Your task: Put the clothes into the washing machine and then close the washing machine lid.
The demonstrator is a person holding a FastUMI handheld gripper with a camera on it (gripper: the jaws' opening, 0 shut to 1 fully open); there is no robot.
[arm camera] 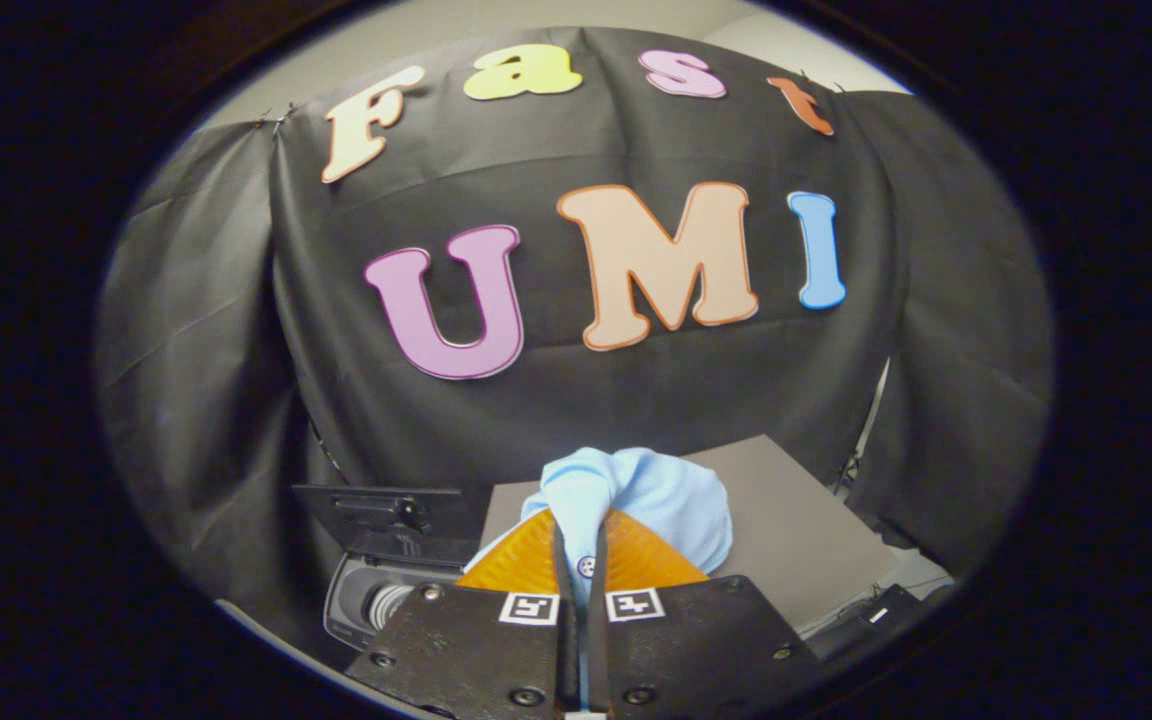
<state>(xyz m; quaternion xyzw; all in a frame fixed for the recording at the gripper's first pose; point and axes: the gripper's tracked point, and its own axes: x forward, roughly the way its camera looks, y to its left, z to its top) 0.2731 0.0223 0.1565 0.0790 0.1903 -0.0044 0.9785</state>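
Between pinching fingers (626, 555), bunched pale-blue garment (651, 495)

The gripper (581, 560) is clamped on the garment (636, 495), which bunches up just ahead of its fingers. Behind the garment lies the surface (796, 520). The washing machine (376, 590) sits off the surface's left edge, lid (381, 510) raised.

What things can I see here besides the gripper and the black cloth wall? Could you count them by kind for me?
Light blue garment, pinched between the fingers of the gripper: 1
Washing machine, down beside the fingers, lid standing open: 1
Grey table beyond the fingers: 1
Total: 3
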